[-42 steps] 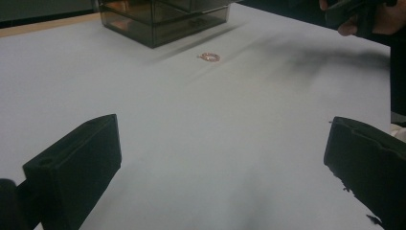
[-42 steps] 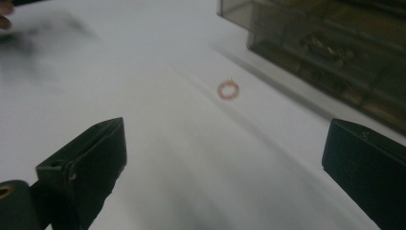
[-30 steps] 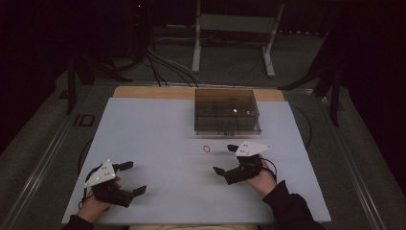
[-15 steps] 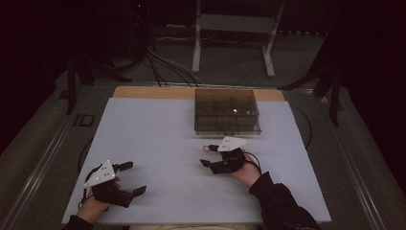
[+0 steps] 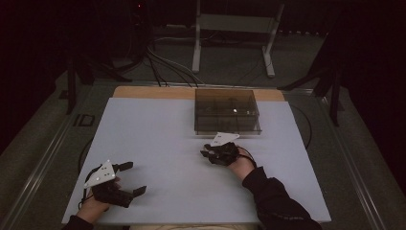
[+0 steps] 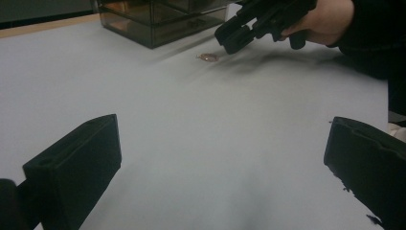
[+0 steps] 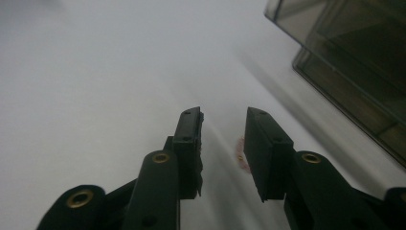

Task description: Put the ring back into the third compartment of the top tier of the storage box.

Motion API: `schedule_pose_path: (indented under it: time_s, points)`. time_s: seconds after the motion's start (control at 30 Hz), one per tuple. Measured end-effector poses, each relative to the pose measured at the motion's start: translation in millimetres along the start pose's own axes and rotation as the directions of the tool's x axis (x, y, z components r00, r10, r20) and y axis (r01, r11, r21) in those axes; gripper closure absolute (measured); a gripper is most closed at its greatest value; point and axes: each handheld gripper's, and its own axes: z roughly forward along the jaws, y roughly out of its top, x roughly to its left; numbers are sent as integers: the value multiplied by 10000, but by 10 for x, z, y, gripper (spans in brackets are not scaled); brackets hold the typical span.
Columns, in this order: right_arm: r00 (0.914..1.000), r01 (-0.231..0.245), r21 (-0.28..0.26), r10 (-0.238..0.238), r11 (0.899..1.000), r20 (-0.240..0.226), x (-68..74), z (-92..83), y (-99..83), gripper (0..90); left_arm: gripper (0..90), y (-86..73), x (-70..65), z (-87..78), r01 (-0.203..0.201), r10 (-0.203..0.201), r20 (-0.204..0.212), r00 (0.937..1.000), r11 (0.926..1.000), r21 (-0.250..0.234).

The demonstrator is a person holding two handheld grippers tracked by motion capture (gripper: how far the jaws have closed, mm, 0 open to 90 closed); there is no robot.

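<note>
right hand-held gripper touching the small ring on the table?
Apart. In the left gripper view the right hand-held gripper hangs above the table, with bare surface between its tips and the ring.

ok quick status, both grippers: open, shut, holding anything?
Left gripper: open wide, empty, low over the table.
Right gripper: open, narrow gap, holding nothing; small reddish ring lies just beyond its jaws.

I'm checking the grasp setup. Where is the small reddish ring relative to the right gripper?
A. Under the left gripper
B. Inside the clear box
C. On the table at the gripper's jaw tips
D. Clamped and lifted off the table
C: the ring lies on the table between the right gripper's parted jaws, outside the clear box.
</note>
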Motion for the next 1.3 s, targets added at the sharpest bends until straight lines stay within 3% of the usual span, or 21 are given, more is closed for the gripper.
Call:
schedule_pose_path:
  time_s: [0.3, 0.53, 0.67, 0.87, 1.1, 1.3]
  points:
    - [9999, -117, 173, 117, 9998, -37, -52, 125, -13, 733, 0, -1, -1, 0, -9, 9, 7, 10000, 10000, 1]
    - [9999, -154, 697, 152, 9974, 36, -75, 198, -47, 741, 0, -1, -1, -3, -21, 21, 23, 10000, 10000, -10]
    - [9988, -445, 629, 457, 9970, -179, -97, 201, -60, 766, 0, -2, -2, -2, -19, 19, 18, 10000, 10000, -1]
    - [9995, -193, 657, 209, 9977, -242, -73, 205, -52, 857, 0, -2, -1, -2, -17, 17, 28, 10000, 10000, 6]
    - [9999, -37, 762, 44, 9971, -91, -47, 200, -30, 874, 0, -3, 1, -3, -8, 8, 37, 10000, 10000, 12]
    - [10000, -76, 477, 78, 9988, -56, -34, 106, 13, 874, 0, -3, 1, -4, -8, 8, 46, 10000, 10000, 2]
